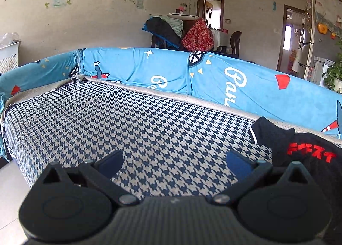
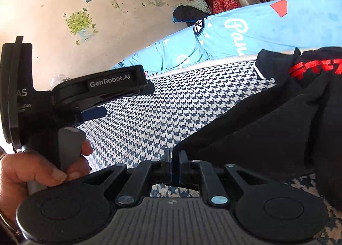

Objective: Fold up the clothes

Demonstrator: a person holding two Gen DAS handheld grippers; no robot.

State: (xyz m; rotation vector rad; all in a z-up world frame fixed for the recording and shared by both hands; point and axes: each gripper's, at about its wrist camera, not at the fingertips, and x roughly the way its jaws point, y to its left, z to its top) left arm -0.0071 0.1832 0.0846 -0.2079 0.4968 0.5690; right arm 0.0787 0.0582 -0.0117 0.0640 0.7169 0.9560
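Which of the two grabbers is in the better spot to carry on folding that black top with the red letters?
Right, probably. The right gripper is shut at the black garment's edge, seemingly pinching it. The left gripper is open over bare houndstooth cover, with the garment off to its side.

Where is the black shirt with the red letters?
The black shirt lies on the houndstooth sofa seat, at the right of both views, beside the blue backrest cover and right of the left hand-held gripper.
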